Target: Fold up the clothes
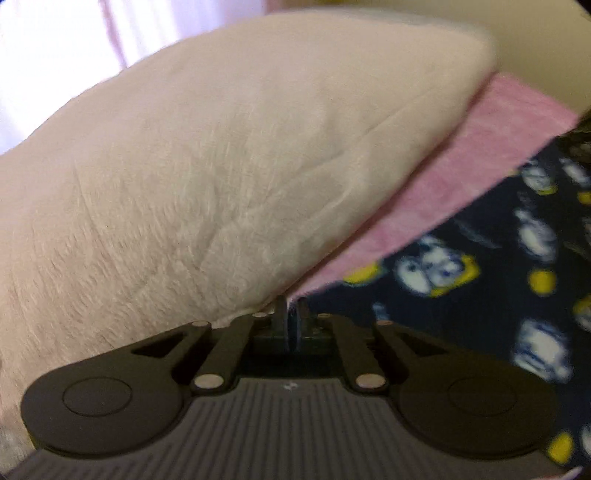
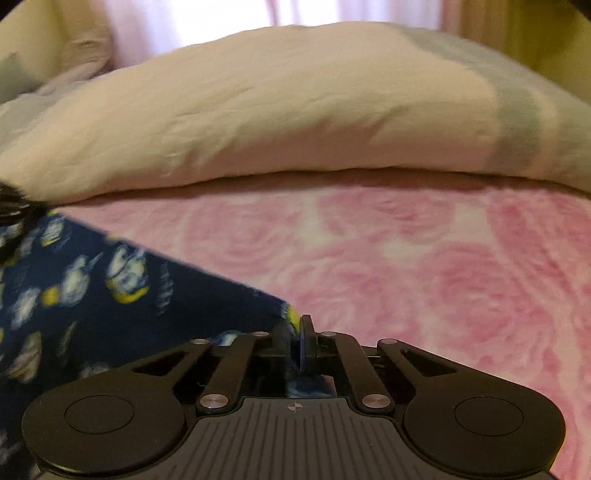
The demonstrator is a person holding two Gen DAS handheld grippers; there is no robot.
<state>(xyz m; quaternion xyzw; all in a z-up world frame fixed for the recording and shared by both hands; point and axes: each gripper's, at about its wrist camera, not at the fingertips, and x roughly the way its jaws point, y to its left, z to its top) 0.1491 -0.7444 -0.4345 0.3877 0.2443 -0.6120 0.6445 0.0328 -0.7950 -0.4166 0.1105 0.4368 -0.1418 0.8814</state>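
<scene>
A navy fleece garment (image 1: 461,295) printed with white and yellow cartoon figures lies on a pink rose-patterned blanket (image 2: 406,266). In the right wrist view the garment (image 2: 92,288) fills the lower left, and its corner runs in between the fingers of my right gripper (image 2: 297,328), which is shut on it. Blue cloth shows under the jaws. My left gripper (image 1: 291,310) is shut too. Its fingertips meet another edge of the garment where the cloth touches the blanket (image 1: 461,166). A taut straight edge of the garment runs away to the left from the right gripper.
A large cream pillow (image 2: 277,110) lies across the bed just beyond the garment and rises right over the left gripper as pillow (image 1: 221,166). Pale curtains (image 2: 332,11) hang behind it. A black blurred object (image 2: 13,206) sits at the garment's far left corner.
</scene>
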